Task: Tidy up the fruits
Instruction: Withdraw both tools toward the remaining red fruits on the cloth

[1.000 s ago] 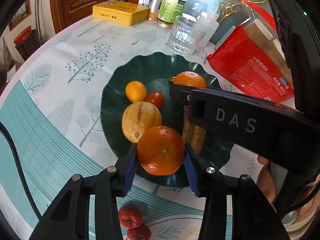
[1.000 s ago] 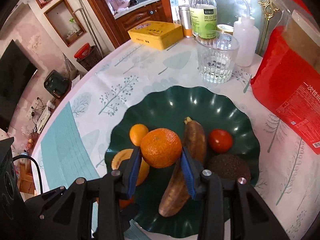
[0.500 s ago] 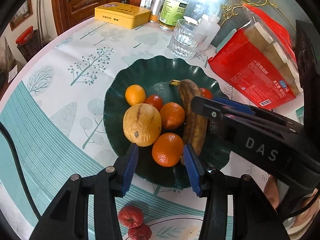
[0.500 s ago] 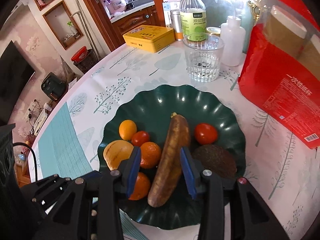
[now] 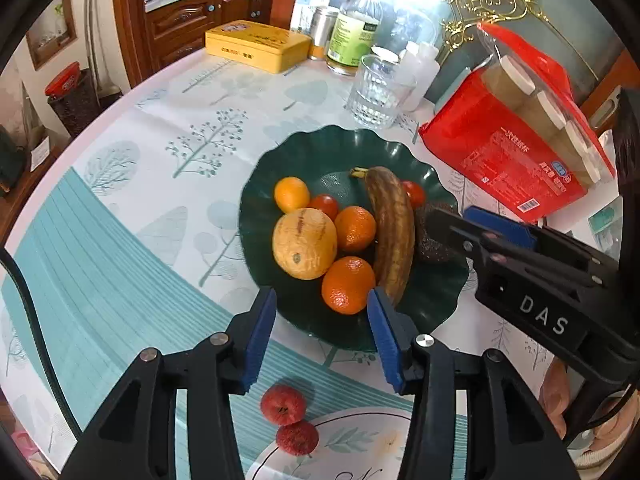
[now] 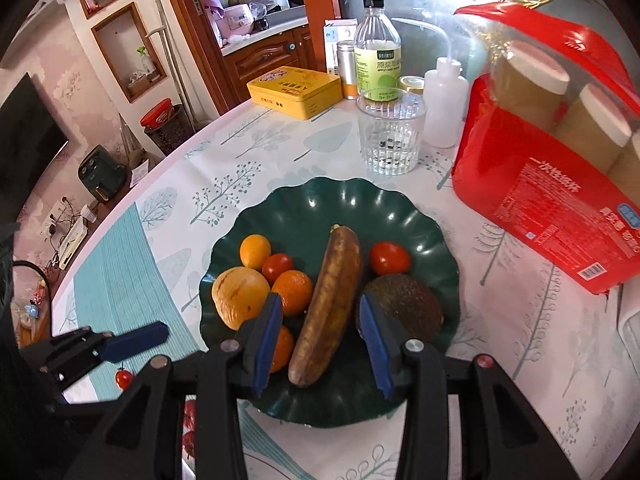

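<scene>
Item: fruit plate, in course of filling.

Plate: dark green scalloped plate [image 5: 448, 304] stood on a tree-print tablecloth [image 5: 132, 216].

Contents on plate: one browned banana [image 5: 390, 232] lay lengthwise at centre. Left of it were two mandarins, the near one [image 5: 347, 285] by the front rim and the far one [image 5: 355, 227] just behind it. A large yellow round fruit [image 5: 305, 243] touched both. A small orange citrus [image 5: 291, 194] and a red tomato [image 5: 325, 205] sat behind these. A second tomato [image 6: 389, 258] and a dark avocado [image 6: 404, 306] lay right of the banana.

Off plate: two red lychee-like fruits [image 5: 284, 404] lay on the cloth just in front of the plate, touching each other.

Tools: left gripper [image 5: 322, 332] hung above the front rim, jaws apart and holding nothing, with the near mandarin lying between the tips but untouched. Right gripper [image 6: 320, 332] was likewise spread and empty, poised above the near end of the banana.

Step in hand, as judged: both mandarins appeared set down, and the grippers stood clear of the plate's contents.

Next move, as judged: the two red fruits remained to be gathered. They were small and round, so a low approach and a gentle, centred close would be called for, taking one at a time.

Bystanders: drinking glass [image 6: 390, 136], yellow tin [image 6: 294, 90], red packet of paper cups [image 6: 548, 216].
</scene>
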Tool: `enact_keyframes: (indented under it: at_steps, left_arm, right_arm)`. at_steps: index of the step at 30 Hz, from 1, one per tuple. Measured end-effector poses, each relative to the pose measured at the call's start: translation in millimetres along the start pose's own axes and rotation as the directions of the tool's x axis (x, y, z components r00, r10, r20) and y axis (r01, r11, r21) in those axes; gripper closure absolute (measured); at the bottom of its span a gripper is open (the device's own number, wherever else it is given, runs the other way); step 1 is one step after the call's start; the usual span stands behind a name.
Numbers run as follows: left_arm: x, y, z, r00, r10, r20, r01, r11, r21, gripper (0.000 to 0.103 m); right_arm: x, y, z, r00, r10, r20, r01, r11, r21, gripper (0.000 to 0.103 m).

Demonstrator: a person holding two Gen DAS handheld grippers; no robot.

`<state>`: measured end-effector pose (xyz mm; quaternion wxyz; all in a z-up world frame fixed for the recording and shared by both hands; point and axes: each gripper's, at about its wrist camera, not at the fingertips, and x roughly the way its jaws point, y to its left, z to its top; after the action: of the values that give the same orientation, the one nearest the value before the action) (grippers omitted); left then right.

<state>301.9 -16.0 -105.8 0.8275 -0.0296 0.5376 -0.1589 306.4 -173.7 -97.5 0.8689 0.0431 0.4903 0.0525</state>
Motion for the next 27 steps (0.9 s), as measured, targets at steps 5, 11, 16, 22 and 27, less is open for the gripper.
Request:
enact_keyframes:
  at_steps: [5, 11, 16, 22, 27]
  left_arm:
    - [-18, 4, -1, 1.000, 0.017, 0.022, -0.017, 1.000, -0.006, 0.049]
    - [-43, 9, -6, 0.999, 0.036, 0.035, -0.035, 0.999, -0.014, 0.047]
    - [-73, 11, -10, 0.996, 0.059, 0.062, -0.059, 0.998, -0.012, 0.039]
    - [-111, 18, -20, 0.991, 0.087, 0.101, -0.086, 0.996, -0.007, 0.034]
    - [-129, 26, -39, 0.988, 0.116, 0.099, -0.117, 0.993, 0.007, 0.033]
  right_arm:
    - [-16, 3, -6, 1.000, -0.021, 0.006, 0.021, 1.000, -0.008, 0.062]
    - [-37, 11, -12, 0.999, -0.038, 0.017, 0.039, 0.999, -0.015, 0.062]
    - [-62, 22, -19, 0.999, -0.036, 0.027, 0.037, 0.999, -0.031, 0.062]
    - [-92, 37, -32, 0.998, -0.029, 0.055, 0.032, 0.998, -0.054, 0.062]
    - [-103, 49, -55, 0.999, 0.011, 0.035, -0.009, 0.998, -0.055, 0.062]
